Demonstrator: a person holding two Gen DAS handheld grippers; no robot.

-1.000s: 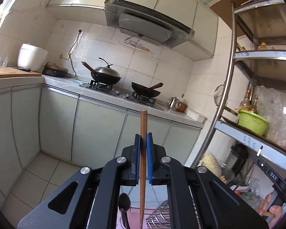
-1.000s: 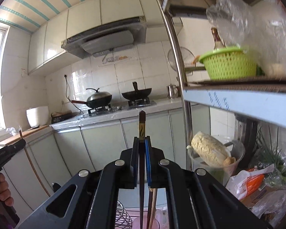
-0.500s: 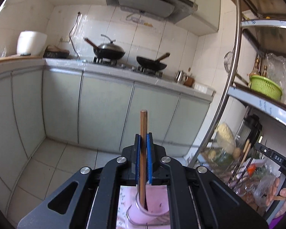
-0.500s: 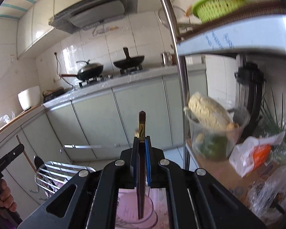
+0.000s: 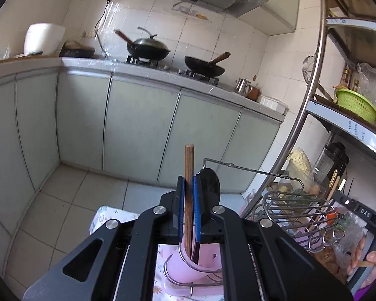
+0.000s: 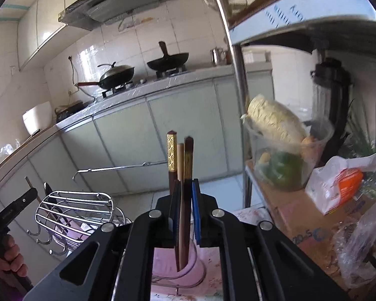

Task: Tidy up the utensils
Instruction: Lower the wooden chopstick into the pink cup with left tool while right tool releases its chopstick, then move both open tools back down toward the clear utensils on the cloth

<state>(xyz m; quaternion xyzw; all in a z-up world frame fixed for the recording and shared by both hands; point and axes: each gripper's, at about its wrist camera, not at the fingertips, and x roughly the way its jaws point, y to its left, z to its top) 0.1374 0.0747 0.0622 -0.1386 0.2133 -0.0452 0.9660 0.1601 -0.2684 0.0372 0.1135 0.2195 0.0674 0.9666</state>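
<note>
Chopsticks are seen between the blue pads of both grippers, over a pink cup (image 5: 188, 268). In the left wrist view a brown chopstick (image 5: 189, 175) stands between the pads of the left gripper (image 5: 188, 200); its jaws are opening, a thin gap shows on each side of the stick, and no pinch can be made out. Its long axis runs upright, blunt end up, lower end down inside the cup. A black ladle (image 5: 209, 188) rises just beside the right pad.

In the right wrist view a dark chopstick (image 6: 188, 175) with a gold-patterned top stands between the pads of the right gripper (image 6: 185, 200), whose jaws are opening; a gap is seen on the right side. A pale chopstick (image 6: 180, 163) and a second gold-topped one (image 6: 171, 155) stand close at its left. All three point up, their lower ends in the cup. A wire rack (image 6: 75, 210) sits to the left, near a hand (image 6: 10, 258) on the other gripper's handle.
</note>
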